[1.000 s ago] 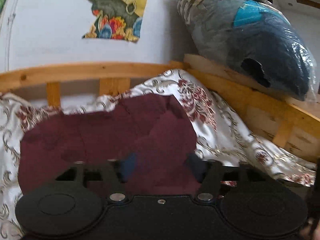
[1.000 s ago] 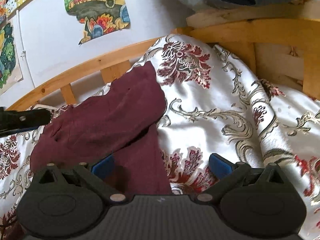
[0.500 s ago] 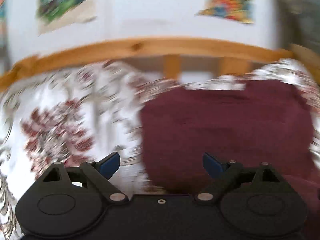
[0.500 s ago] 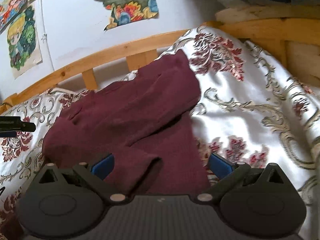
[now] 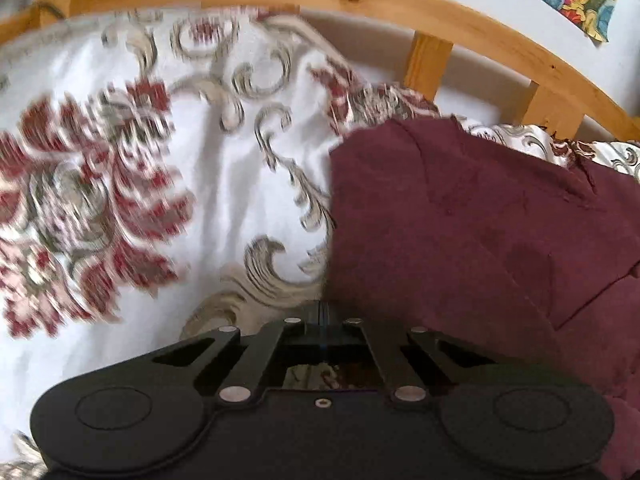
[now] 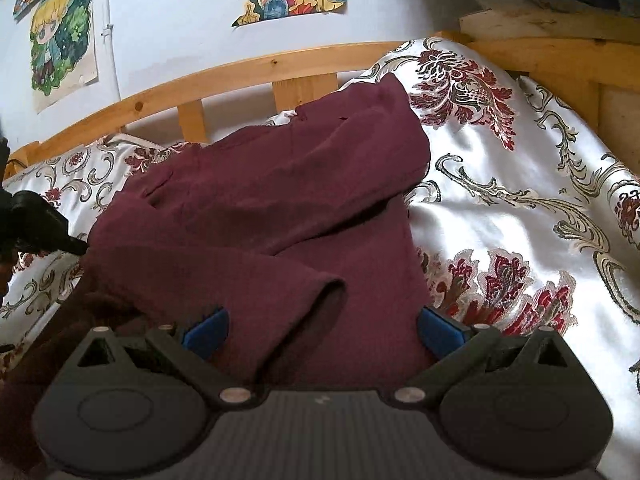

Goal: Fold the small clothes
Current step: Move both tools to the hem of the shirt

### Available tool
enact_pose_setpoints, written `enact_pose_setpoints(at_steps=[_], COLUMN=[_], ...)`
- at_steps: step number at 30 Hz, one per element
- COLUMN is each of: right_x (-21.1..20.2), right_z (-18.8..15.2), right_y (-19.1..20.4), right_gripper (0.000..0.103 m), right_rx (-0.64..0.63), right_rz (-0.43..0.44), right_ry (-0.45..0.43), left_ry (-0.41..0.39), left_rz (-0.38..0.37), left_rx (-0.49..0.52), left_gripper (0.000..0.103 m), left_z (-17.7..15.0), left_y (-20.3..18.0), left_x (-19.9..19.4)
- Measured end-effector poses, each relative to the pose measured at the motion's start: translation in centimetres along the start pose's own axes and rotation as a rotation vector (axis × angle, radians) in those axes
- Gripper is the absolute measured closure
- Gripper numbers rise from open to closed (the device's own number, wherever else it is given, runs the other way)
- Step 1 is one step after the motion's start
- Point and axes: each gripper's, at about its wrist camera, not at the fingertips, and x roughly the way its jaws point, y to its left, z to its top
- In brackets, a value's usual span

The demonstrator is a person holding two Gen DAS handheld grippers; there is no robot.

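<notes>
A maroon garment [image 6: 260, 200] lies crumpled on the patterned bedspread, one sleeve folded across its front with the cuff [image 6: 320, 292] near my right gripper. My right gripper [image 6: 322, 330] stands open, blue pads on either side of the cuff and lower hem, not pressing. My left gripper [image 5: 323, 312] is shut, its fingers pinched together on the garment's [image 5: 460, 240] left edge. From the right wrist view the left gripper [image 6: 82, 246] reaches in from the left, its tip at the garment's left corner.
The white satin bedspread [image 5: 224, 184] with red and gold flowers covers the bed. A curved wooden rail [image 6: 248, 72] with slats runs along the far side below a white wall with posters [image 6: 60, 32]. A wooden frame [image 6: 560, 48] rises at the right.
My left gripper swung from over the garment's middle to its left edge, dropped lower and went from open to shut. My right gripper moved a little closer to the sleeve cuff, still open.
</notes>
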Motion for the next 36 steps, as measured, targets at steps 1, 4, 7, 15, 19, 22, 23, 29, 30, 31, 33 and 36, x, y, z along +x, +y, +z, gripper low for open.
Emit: enact_pose_setpoints(at_steps=[1,4,7,15,19,22,23,29,30,31,33,36], right_x=[0.0,0.1,0.5,0.7,-0.4,-1.7,-2.2,-5.3,-5.8,-6.3,-7.5,-9.3], right_z=[0.0,0.1,0.1,0.0,0.9,1.8,2.0,2.4,2.4,2.4,1.9,0.5], right_y=[0.0,0.1,0.7,2.1,1.7,1.5,1.5,1.6,1.7,1.7,1.6,1.5], right_gripper=[0.000,0.000,0.000,0.000,0.000,0.000,0.000,0.000,0.000,0.000,0.000,0.000], right_rx=[0.000,-0.012,-0.062,-0.210,-0.192,-0.181,-0.179,-0.201,-0.207,-0.220,-0.268,-0.395], right_rz=[0.000,-0.007,-0.041,-0.103,-0.082,-0.046,-0.041,-0.009,0.002,0.016,0.040,0.026], right_ry=[0.000,0.005,0.043,0.110,0.092,0.074,0.071,0.090,0.099,0.109,0.135,0.171], left_ry=[-0.027,-0.049,-0.015,-0.088,-0.170,-0.197,-0.204,-0.191,-0.180,-0.154,-0.102,-0.065], left_rz=[0.016,0.060,0.078,0.007,-0.035,-0.063,-0.062,-0.111,-0.135,-0.175,-0.256,-0.338], left_rx=[0.016,0.028,0.022,0.074,0.146,0.230,0.263,0.407,0.424,0.447,0.495,0.598], left_gripper=[0.103,0.103,0.103,0.044,0.019,0.008,0.006,0.001,0.001,0.001,0.001,0.001], left_z=[-0.1,0.0,-0.1,-0.8,-1.7,-2.9,-3.6,-8.8,-9.6,-10.5,-11.9,-13.7], left_y=[-0.2,-0.2,0.2,-0.1,-0.4,-0.8,-1.0,-0.8,-0.7,-0.6,-0.4,-0.4], left_x=[-0.4,-0.8,-0.3,-4.3,-8.3,-10.9,-11.7,-15.5,-16.0,-16.5,-17.2,-18.3])
